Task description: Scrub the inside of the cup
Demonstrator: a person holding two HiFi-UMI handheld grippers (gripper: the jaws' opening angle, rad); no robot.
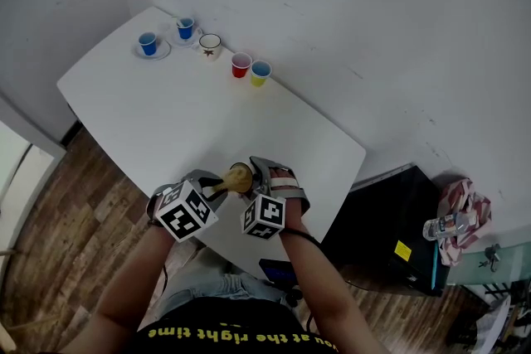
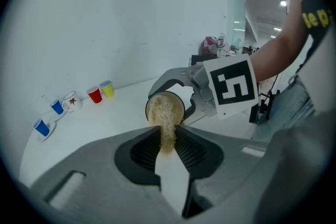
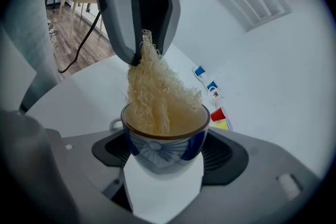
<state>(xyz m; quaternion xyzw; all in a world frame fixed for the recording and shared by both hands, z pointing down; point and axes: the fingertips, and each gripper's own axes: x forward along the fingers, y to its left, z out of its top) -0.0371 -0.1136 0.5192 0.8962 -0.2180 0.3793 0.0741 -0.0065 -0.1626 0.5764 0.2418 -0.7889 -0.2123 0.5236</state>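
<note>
Right tongs [image 3: 164, 165] clamp a blue-patterned, brown-rimmed cup [image 3: 157, 149] stuffed with tan fibrous scrubber [image 3: 157, 92] pinched by left tongs [image 2: 168, 139].

A white bench [image 1: 191, 120] is set with its far edge against a plain white wall [image 1: 373, 12]. Wood-plank floor [image 1: 66, 236] is seen to the left of the bench. A black cabinet [image 1: 390, 228] is placed just beside the bench's right end.
</note>
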